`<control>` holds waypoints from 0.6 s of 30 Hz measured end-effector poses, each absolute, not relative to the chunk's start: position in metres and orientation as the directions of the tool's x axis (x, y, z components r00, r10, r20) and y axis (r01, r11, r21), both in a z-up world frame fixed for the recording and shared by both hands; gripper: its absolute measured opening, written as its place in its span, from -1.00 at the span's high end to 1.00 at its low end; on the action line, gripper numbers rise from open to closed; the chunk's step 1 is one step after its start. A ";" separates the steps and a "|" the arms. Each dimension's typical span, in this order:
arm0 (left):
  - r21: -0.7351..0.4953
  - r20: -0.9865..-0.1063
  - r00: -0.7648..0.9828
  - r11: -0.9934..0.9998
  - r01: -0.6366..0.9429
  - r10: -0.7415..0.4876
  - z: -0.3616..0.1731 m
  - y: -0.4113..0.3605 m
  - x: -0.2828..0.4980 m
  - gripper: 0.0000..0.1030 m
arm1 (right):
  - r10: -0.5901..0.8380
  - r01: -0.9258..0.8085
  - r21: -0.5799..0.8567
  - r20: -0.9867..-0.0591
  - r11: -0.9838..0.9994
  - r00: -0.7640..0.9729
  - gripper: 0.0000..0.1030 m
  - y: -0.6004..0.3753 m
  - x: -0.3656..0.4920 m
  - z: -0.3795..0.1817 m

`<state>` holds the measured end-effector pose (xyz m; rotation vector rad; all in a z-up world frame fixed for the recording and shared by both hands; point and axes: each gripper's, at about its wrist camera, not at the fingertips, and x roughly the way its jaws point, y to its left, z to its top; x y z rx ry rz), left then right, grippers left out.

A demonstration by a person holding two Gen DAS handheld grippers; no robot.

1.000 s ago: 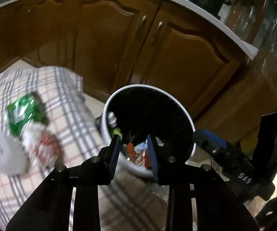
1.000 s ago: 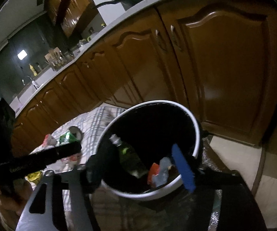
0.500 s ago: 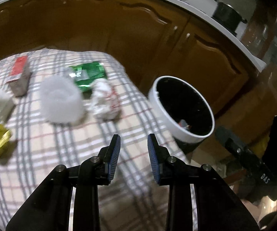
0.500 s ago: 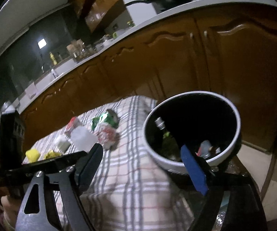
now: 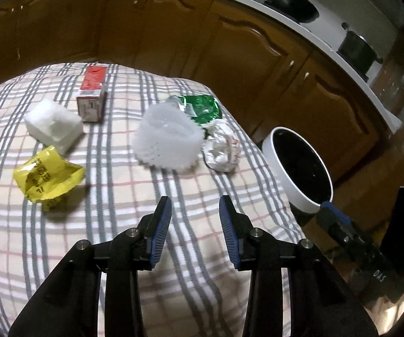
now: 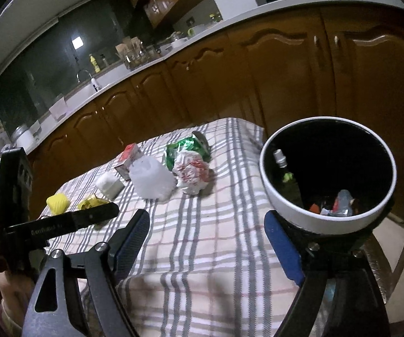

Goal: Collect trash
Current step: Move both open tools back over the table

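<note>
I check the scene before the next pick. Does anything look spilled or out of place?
Nothing spilled. Loose trash lies on the cloth: yellow wrapper, green wrapper, crumpled paper, red carton.

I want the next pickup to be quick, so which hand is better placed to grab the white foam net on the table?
Probably left. The left tool is empty, its jaws opening, and points at the white foam net just ahead. The right tool is open and empty too, but sits beside the trash bin.

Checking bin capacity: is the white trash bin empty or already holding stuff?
Holding stuff: white trash bin has a bottle and wrappers at the bottom, far from full.
</note>
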<state>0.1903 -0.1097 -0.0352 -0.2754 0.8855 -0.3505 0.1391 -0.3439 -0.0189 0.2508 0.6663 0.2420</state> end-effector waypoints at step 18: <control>-0.316 -0.737 0.572 0.932 0.178 -0.360 -0.039 -0.095 0.235 0.06 | 0.355 -0.187 0.322 -0.609 0.928 0.709 -0.62 -0.326 0.192 -0.024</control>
